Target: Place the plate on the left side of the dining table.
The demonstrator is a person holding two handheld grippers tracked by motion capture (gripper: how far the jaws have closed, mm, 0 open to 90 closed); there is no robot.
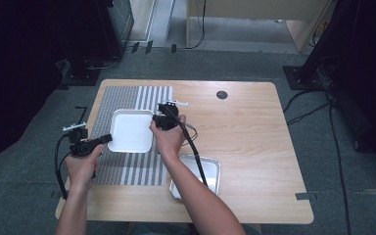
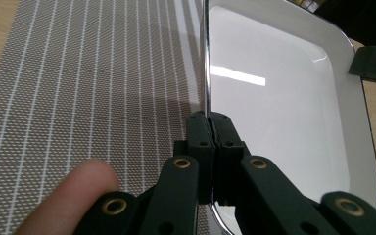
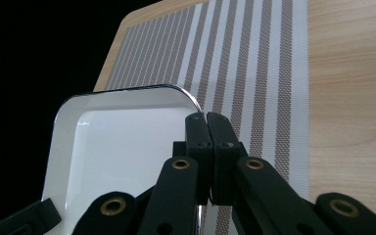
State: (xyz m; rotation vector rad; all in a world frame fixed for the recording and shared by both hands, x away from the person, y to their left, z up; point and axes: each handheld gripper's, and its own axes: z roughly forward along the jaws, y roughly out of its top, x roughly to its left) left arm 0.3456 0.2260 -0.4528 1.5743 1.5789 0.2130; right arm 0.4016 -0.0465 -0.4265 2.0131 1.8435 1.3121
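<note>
White square enamel tray (image 1: 131, 130) sits over the striped woven placemat (image 1: 127, 95), pinched at opposite rims by my left gripper (image 1: 108, 139) and right gripper (image 1: 155, 120), both clamped; I should keep both hands level and moving together

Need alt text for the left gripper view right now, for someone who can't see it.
The left gripper has its black jaws shut on the near rim of a white tray. Under the tray and to the left lies a striped placemat, and a fingertip shows at bottom left.
</note>
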